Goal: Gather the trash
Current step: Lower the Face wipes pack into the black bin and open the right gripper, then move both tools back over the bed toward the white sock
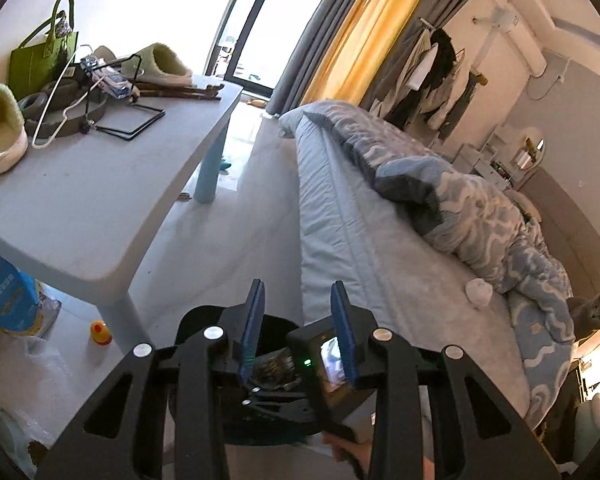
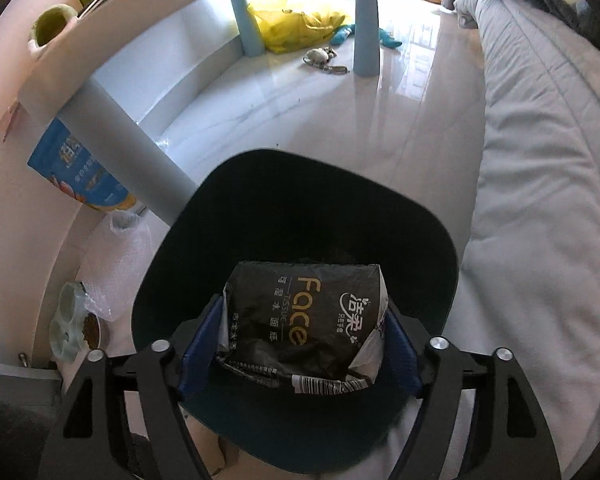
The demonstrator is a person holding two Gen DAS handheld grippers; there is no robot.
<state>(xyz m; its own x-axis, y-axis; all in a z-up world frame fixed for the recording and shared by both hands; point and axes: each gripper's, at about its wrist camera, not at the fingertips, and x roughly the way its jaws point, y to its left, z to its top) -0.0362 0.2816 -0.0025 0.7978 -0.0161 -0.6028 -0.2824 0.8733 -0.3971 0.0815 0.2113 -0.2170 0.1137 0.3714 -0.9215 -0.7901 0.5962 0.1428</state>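
In the right wrist view a black tissue pack (image 2: 304, 320), crumpled and printed "Face", sits between my right gripper's (image 2: 300, 344) blue pads, its sides against both. It hangs over the mouth of a dark bin (image 2: 284, 208) on the floor. In the left wrist view my left gripper (image 1: 299, 330) is higher up, jaws apart with nothing between them. Behind it I see the bin's rim (image 1: 196, 318) and the right gripper's camera housing (image 1: 320, 368). A crumpled white tissue (image 1: 478, 292) lies on the bed.
A pale table (image 1: 100, 208) with slippers, a green bag and a wire stand is on the left; its leg (image 2: 140, 148) stands beside the bin. The bed (image 2: 540, 200) is on the right, with a grey cat (image 1: 592, 312) on it. A blue bag (image 2: 76, 168) and pet bowls (image 2: 72, 320) are nearby.
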